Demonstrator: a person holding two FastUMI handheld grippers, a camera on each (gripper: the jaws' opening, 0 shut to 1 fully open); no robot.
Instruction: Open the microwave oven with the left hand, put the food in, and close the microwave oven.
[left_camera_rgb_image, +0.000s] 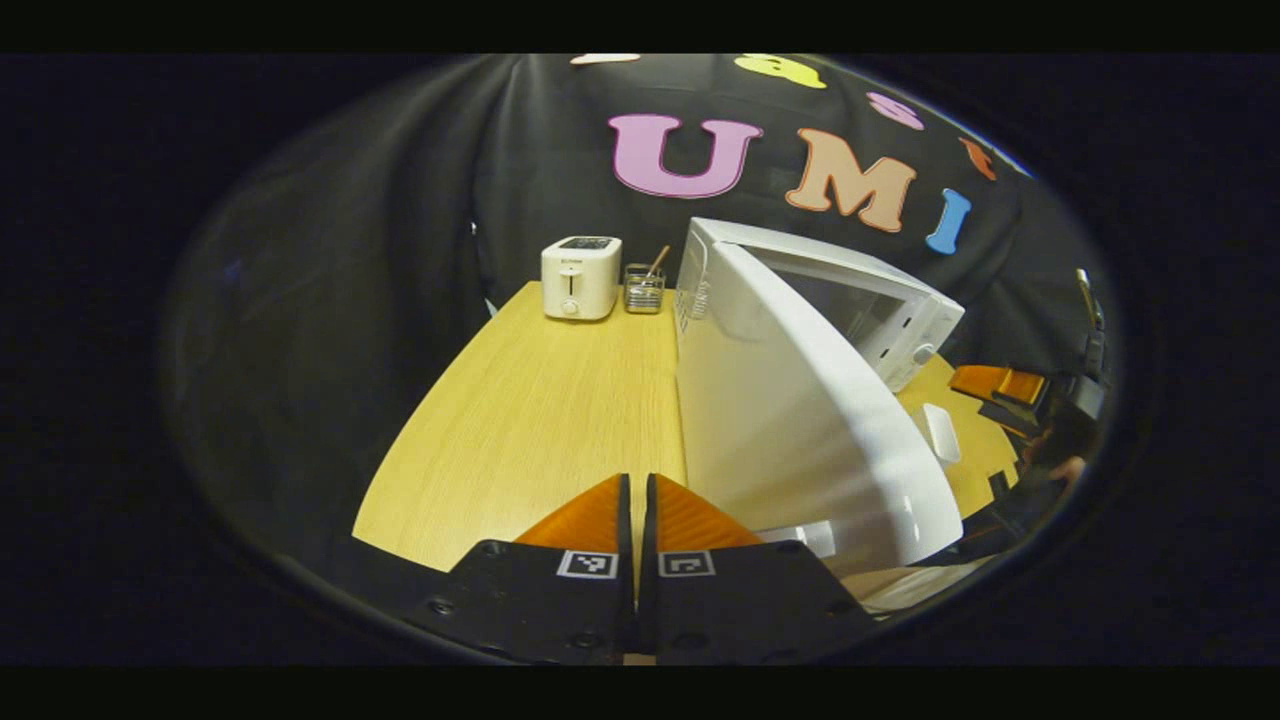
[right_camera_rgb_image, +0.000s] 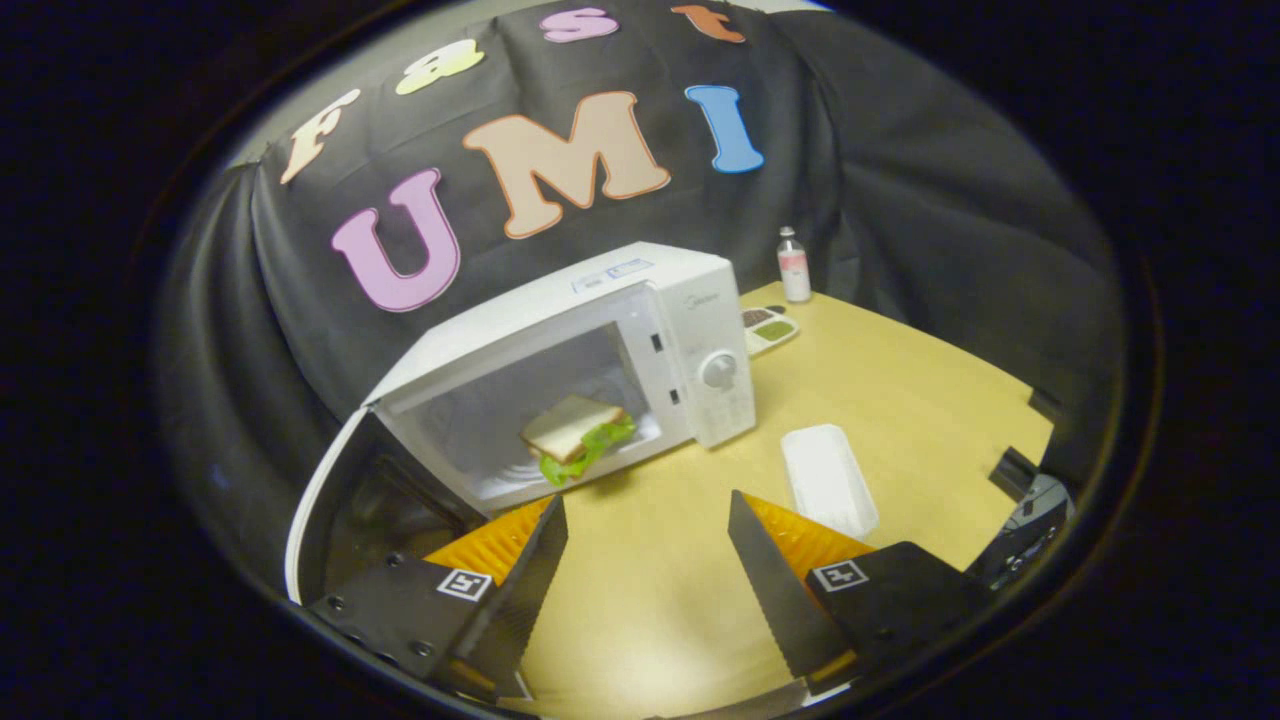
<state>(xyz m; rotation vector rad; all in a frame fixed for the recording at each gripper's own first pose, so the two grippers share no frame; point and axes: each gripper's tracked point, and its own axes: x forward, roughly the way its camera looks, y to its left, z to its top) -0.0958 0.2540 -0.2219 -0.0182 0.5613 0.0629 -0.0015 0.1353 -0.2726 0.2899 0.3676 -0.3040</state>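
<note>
microwave oven (right_camera_rgb_image: 560, 350) door (left_camera_rgb_image: 800, 420) swung wide, sandwich (right_camera_rgb_image: 575, 432) inside ahead of right gripper (right_camera_rgb_image: 648, 545), fingers spread and empty, white tray (right_camera_rgb_image: 828, 480) just beyond its right finger, left gripper (left_camera_rgb_image: 636, 505) pressed together beside door

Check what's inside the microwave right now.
A sandwich with green lettuce sticking out lies on the floor of the microwave cavity, door swung open. The cavity's left part is hidden behind the door frame edge.
</note>
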